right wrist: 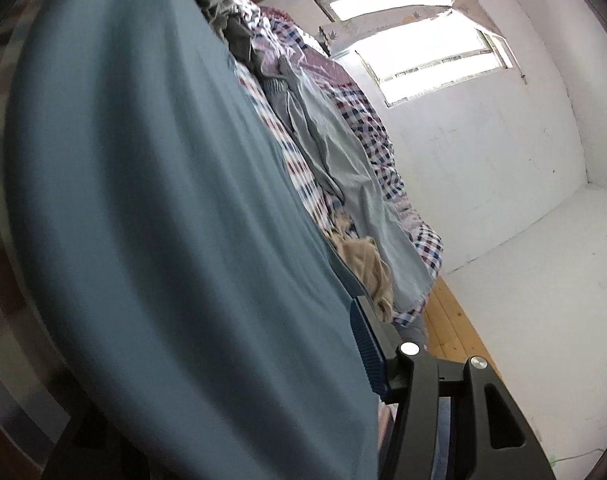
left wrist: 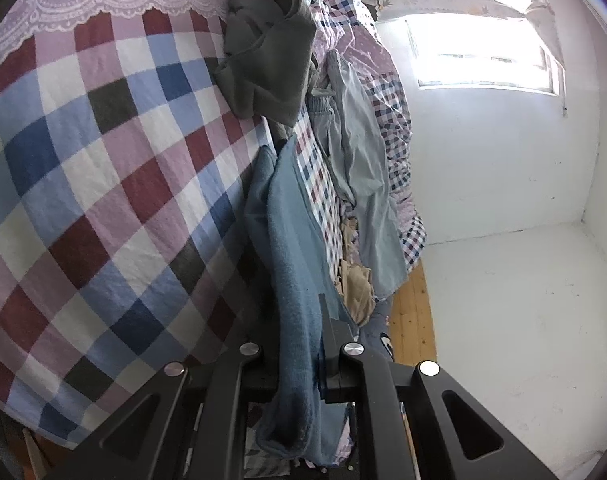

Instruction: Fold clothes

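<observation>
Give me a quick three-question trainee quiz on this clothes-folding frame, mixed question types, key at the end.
1. True or false: the left gripper is shut on the blue garment.
2. Multiple choice: in the left wrist view, the dark grey garment lies on A) the wooden floor, B) the checked bedspread, C) the window sill.
3. Short answer: in the right wrist view, what fills most of the picture and hides the left finger of the right gripper?

Key: 1 true. 2 B. 3 The blue garment; only the ribbed blue pad of one finger shows against its edge.
</observation>
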{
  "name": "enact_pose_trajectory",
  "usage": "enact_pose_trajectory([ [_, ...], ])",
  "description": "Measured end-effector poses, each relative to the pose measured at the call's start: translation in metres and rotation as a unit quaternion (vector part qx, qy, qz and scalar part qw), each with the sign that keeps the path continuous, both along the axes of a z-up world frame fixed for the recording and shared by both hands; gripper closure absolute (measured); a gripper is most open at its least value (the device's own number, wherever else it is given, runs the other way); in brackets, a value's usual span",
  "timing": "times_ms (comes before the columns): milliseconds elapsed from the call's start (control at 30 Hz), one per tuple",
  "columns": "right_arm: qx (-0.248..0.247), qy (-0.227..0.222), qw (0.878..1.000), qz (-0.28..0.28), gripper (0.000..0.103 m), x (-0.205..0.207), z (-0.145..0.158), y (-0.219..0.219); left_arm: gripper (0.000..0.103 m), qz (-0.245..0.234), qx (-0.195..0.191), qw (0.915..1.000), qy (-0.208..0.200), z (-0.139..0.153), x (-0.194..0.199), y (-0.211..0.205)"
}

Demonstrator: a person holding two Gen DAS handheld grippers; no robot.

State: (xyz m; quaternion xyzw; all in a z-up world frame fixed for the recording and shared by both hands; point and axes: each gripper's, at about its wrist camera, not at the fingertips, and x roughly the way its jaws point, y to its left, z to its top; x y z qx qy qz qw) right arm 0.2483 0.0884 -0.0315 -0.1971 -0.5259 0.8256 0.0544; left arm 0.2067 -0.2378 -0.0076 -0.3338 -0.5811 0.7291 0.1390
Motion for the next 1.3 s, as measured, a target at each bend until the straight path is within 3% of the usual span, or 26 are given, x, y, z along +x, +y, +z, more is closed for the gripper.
enact_pose_trajectory([
  [367, 0.082, -0.001, 0.997, -0.007, 0.046, 0.013, -0.007, 0.057, 0.093, 0.011, -0.001, 0.9999, -0.01, -0.002, 0.003, -0.002],
  [700, 0.103, -0.002, 0.994, -0.038, 0.046, 0.026, -0.01, 0.098, 0.093, 0.028, -0.001, 0.9995, -0.014, -0.002, 0.005, -0.007],
  [967, 0.124, -0.006, 0.992, -0.031, 0.047, 0.034, -0.011, 0.108, 0.093, 0.029, -0.005, 0.9995, -0.013, -0.001, 0.008, -0.006],
  [1300, 0.139, -0.031, 0.99, -0.007, 0.074, 0.038, -0.019, 0.105, 0.094, 0.014, -0.013, 0.9995, -0.026, -0.005, 0.009, -0.004],
])
